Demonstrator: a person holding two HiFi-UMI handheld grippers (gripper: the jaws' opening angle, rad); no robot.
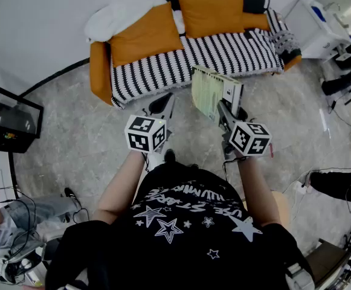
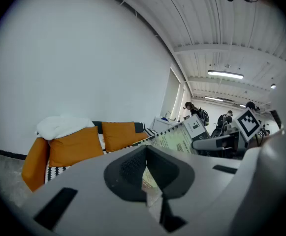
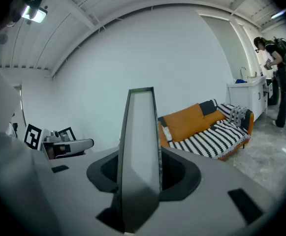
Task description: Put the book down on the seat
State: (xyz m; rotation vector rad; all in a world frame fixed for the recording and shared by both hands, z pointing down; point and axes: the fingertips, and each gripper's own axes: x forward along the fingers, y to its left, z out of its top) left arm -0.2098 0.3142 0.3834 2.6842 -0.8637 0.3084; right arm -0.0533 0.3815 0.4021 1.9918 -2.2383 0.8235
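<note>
The right tongs [image 1: 222, 109] are clenched on the book [image 1: 212, 92]. They hold it by its bottom end, so the book stands up tall above them. In the right gripper view the book [image 3: 141, 141] is seen edge-on, straight up, with one side of the right tongs [image 3: 143, 167] pressed on each cover.

The book is up in the air. It is not on the seat. It is over the grey floor [image 1: 72, 132], just in front of the sofa [image 1: 223, 54]. In the head view its top edge shows against the front of the black and white striped seat [image 1: 235, 52].

The left tongs [image 1: 163, 106] are beside the book, on its left, and do not touch it. In the left gripper view the left tongs [image 2: 146, 167] are closed together with nothing in them. The greenish book [image 2: 174, 141] shows past them, a bit to the right.

Two orange cushions [image 1: 148, 36] lean on the back of the sofa. A white blanket [image 1: 122, 14] lies on its top left corner.
</note>
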